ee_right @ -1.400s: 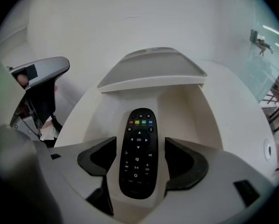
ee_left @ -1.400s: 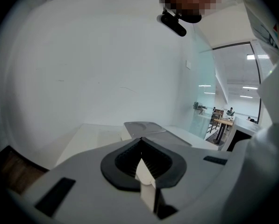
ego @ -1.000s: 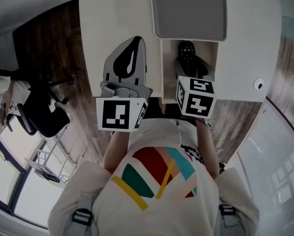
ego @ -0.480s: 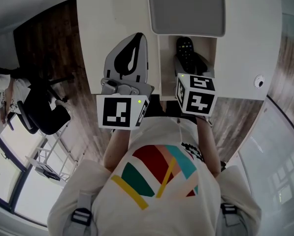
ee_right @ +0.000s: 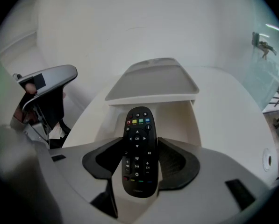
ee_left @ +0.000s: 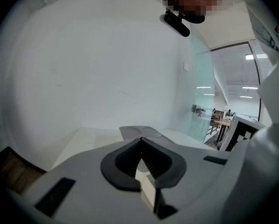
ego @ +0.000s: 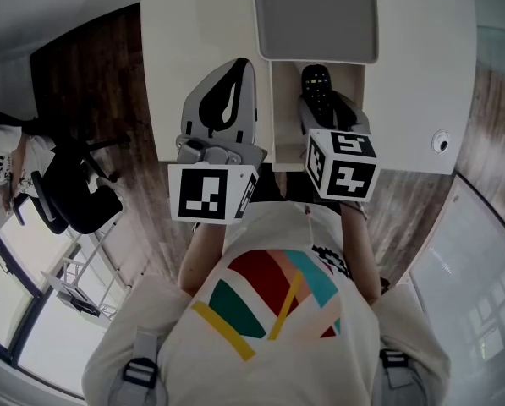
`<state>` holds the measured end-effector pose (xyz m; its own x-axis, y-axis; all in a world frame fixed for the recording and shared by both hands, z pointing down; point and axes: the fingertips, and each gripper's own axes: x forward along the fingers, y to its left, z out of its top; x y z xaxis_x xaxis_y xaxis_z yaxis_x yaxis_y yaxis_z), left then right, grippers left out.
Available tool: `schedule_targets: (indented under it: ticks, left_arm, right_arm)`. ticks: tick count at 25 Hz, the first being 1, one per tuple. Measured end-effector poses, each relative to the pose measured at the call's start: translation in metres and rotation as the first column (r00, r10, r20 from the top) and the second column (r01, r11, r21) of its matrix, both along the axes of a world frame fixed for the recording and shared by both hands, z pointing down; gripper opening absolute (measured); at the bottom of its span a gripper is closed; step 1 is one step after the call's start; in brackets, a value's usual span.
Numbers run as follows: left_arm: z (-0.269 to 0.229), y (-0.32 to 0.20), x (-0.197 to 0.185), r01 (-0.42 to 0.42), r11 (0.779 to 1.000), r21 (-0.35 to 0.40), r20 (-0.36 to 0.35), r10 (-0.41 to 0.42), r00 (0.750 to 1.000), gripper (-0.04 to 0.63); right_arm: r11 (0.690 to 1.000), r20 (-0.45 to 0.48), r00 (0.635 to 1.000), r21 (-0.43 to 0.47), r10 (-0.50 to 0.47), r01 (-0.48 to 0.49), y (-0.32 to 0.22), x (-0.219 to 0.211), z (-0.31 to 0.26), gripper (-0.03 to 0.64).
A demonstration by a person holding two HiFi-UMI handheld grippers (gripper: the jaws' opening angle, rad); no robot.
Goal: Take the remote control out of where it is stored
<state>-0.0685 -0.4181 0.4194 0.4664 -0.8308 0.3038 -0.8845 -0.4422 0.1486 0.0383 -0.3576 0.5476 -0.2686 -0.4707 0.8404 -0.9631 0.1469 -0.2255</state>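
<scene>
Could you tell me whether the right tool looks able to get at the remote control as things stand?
Probably yes: the remote control sits between the jaws of the right tool, which appear closed on it, and the compartment is open above.

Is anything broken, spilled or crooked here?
Nothing stands out. The right gripper holds the remote control straight in its jaws, over the open compartment in the white table, with no damage visible. The left gripper is shut and empty. No spills show.
</scene>
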Motion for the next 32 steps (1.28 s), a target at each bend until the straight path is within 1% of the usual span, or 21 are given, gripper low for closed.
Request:
schedule_targets:
  ticks: [2,6,8,11,16,19,23,25,27,32]
  left_arm:
    - [-0.006,-0.001,0.001,0.001,1.0,0.014,-0.009,-0.001,1.0,0.006]
    - [-0.028,-0.002,0.002,0.015,0.999,0.04,-0.06,-0.012,0.998,0.006]
    - [-0.041,-0.001,0.006,0.012,0.998,0.064,-0.067,-0.008,0.998,0.007]
    - [-0.057,0.001,0.012,0.002,0.995,0.102,-0.076,0.006,0.997,0.007]
    - [-0.08,-0.001,0.014,0.001,0.989,0.149,-0.109,0.015,0.994,0.008]
    - [-0.095,-0.005,0.018,-0.009,0.981,0.195,-0.102,0.03,0.994,0.007]
    - [-0.116,-0.004,0.017,-0.006,0.972,0.234,-0.106,0.031,0.994,0.006]
    - [-0.129,-0.007,0.017,0.001,0.964,0.267,-0.106,0.028,0.994,0.007]
    - [-0.143,-0.01,0.018,0.009,0.954,0.301,-0.103,0.023,0.994,0.007]
    - [-0.173,-0.006,0.018,0.009,0.926,0.378,-0.09,0.027,0.996,0.007]
  right_arm:
    - [0.999,0.01,1.0,0.034,-0.005,0.005,-0.003,-0.001,-0.012,0.236]
    - [0.993,0.014,1.0,0.114,-0.014,0.012,-0.008,0.0,-0.043,0.236]
    - [0.988,0.018,1.0,0.151,-0.007,0.004,-0.01,0.005,-0.059,0.236]
    - [0.977,0.032,0.999,0.215,-0.002,-0.005,-0.015,0.009,-0.08,0.236]
    - [0.949,0.013,1.0,0.316,-0.013,0.008,-0.033,0.012,-0.11,0.236]
    - [0.916,0.009,1.0,0.4,-0.007,0.003,-0.048,0.016,-0.137,0.236]
    - [0.868,0.016,1.0,0.496,0.01,-0.017,-0.056,0.021,-0.176,0.236]
    - [0.832,0.023,1.0,0.554,0.015,-0.025,-0.061,0.024,-0.199,0.236]
    - [0.794,0.014,1.0,0.607,0.005,-0.012,-0.064,0.027,-0.219,0.236]
    - [0.707,-0.053,0.999,0.706,-0.004,0.041,-0.059,0.028,-0.259,0.236]
